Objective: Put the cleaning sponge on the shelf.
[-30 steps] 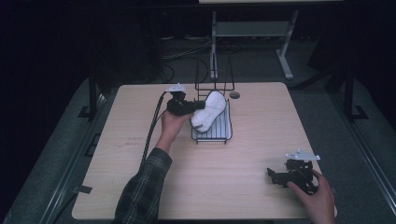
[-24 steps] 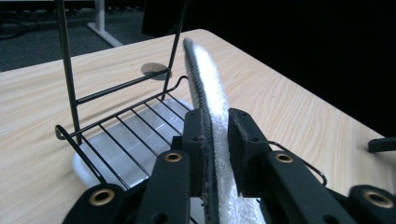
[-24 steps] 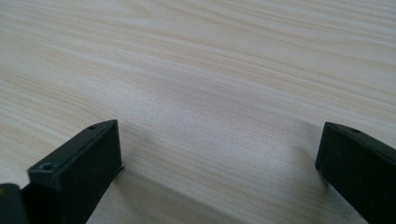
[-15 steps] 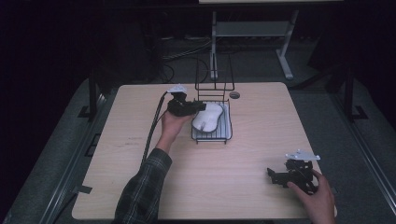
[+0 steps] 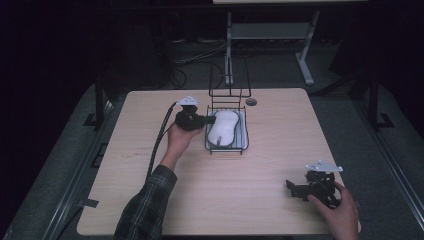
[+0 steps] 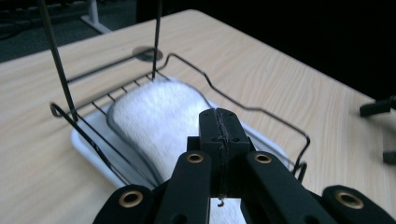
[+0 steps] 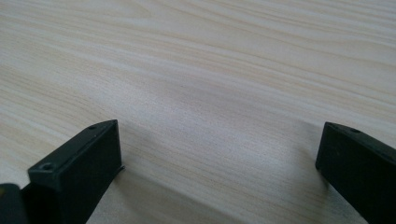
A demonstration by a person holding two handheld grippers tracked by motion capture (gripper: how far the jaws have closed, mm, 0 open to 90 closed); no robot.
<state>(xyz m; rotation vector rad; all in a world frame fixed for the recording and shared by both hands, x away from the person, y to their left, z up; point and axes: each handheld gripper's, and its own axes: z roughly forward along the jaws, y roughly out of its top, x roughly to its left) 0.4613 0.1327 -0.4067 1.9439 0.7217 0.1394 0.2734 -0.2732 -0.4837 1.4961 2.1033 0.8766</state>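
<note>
Dark room, pale desk (image 5: 150, 200). Sock (image 5: 223, 126) in rack (image 5: 245, 145). Left gripper (image 6: 219, 126) shut empty at nine o'clock; right gripper (image 7: 219, 158) wide open. Back away slowly, without snagging wires.

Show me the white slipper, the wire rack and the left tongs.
white slipper (image 5: 222, 127), high view, middle of its sole.
wire rack (image 6: 254, 111), left gripper view, side rim wire.
left tongs (image 6: 218, 122), left gripper view, closed tips.

Upright rack wires (image 5: 229, 82) behind slipper (image 5: 223, 127)

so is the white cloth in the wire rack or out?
In. The white cloth lies flat inside the wire rack, and the left gripper is shut, empty, above it.
</note>
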